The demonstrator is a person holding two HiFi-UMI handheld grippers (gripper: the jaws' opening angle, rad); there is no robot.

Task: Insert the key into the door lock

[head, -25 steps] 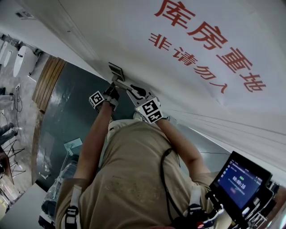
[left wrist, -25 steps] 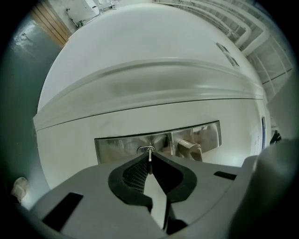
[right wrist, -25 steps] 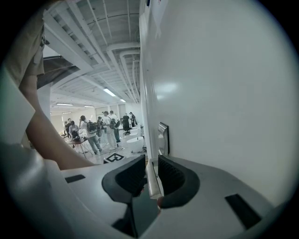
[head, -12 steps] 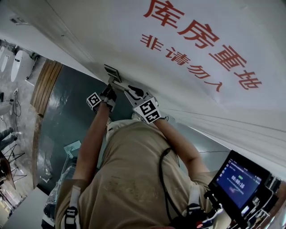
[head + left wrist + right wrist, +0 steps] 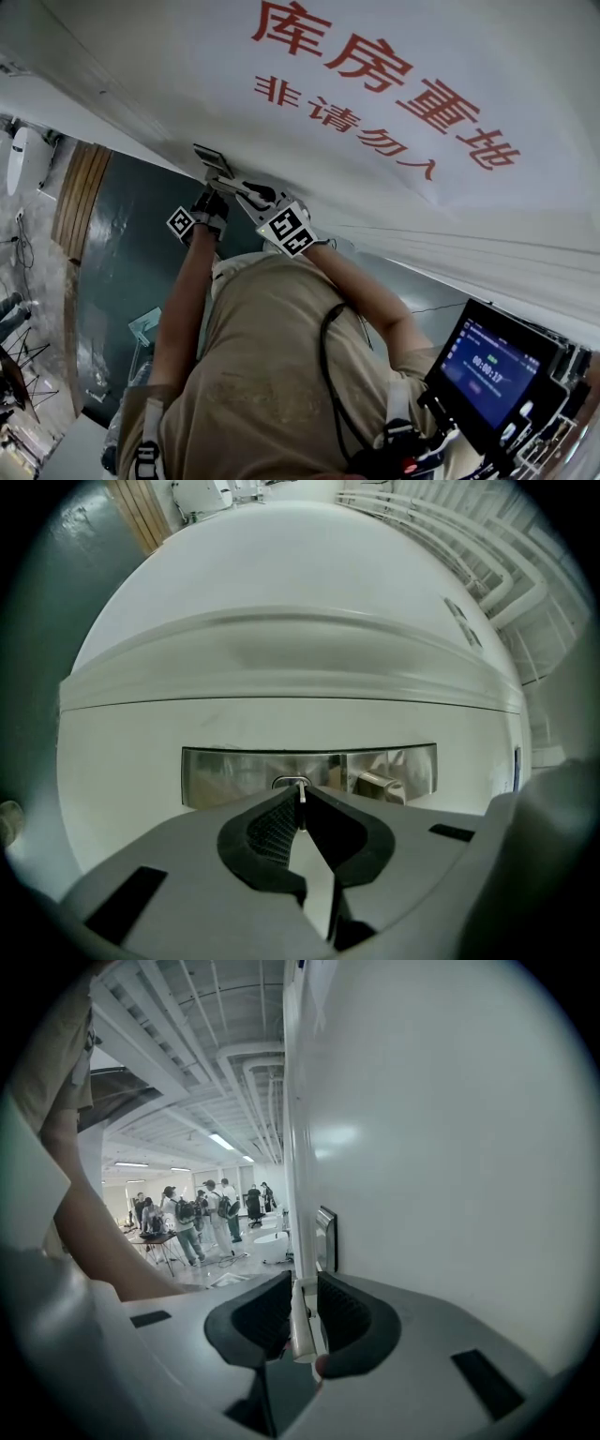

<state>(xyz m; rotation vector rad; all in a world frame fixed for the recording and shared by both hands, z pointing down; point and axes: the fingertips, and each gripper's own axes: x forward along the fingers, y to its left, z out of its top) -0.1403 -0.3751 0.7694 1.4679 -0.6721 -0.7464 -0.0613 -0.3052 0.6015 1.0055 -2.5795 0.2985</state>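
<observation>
A white door (image 5: 403, 66) with red characters carries a steel lock plate (image 5: 225, 775). In the left gripper view my left gripper (image 5: 300, 806) is shut on a thin metal key (image 5: 301, 797), and the key's tip is at the keyhole (image 5: 289, 782) in the plate. In the head view the left gripper (image 5: 214, 184) is at the lock plate (image 5: 210, 159). My right gripper (image 5: 302, 1288) is shut on the pale door handle (image 5: 299, 1326), which runs between its pads beside the plate's edge (image 5: 325, 1238). How deep the key sits is hidden.
The door's free edge (image 5: 286, 1147) stands left of the right gripper, with an open hall and several people (image 5: 202, 1218) beyond. A lit tablet (image 5: 492, 370) hangs at the person's right side. Dark green floor (image 5: 122, 244) lies left of the door.
The head camera has shifted, so the door, lock and both grippers sit higher and further left in the picture. Both grippers keep their hold at the lock.
</observation>
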